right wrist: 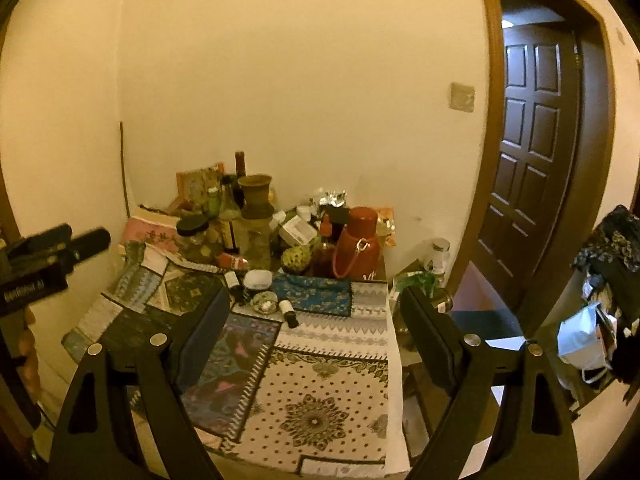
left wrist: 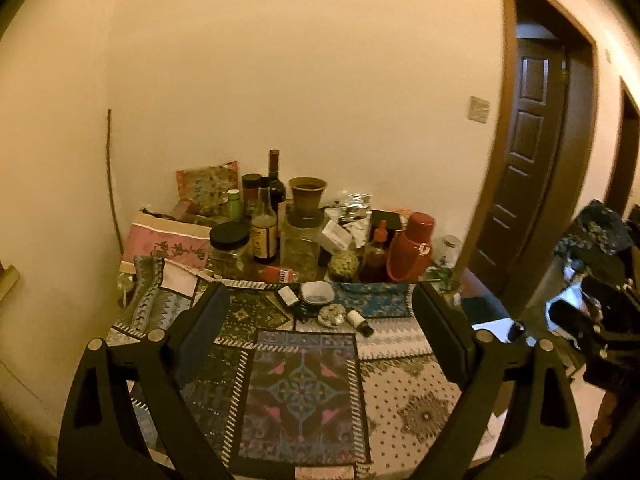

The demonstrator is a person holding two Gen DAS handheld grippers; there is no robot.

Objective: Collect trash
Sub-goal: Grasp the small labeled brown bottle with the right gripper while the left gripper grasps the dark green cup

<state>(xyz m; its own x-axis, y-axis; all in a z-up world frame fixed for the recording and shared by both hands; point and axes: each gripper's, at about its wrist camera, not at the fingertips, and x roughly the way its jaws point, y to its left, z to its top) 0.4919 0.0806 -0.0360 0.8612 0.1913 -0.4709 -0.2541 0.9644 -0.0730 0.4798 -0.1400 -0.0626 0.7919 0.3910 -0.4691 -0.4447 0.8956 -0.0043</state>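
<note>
Two grippers face a cluttered table; the left gripper holds its black fingers spread wide with nothing between them, and the right gripper likewise stands wide and empty above the patterned tablecloth; in the right wrist view the left tool shows at the left edge, with white lettering on its black body too blurred to read for certain.

Several small bits of trash lie just beyond the fingertips, near the middle of the cloth: a crumpled wad, a small bottle lying on its side just right of it, and a little white bowl behind them; a small dark-labelled vial rests left of the bowl, its print unreadable.

Farther back, against the wall, stand a red thermos, a wine bottle, a brown-labelled bottle, a black-lidded jar and a clay pot; a pink bag carries dark characters that cannot be made out; a dark panelled door stands at the right.
</note>
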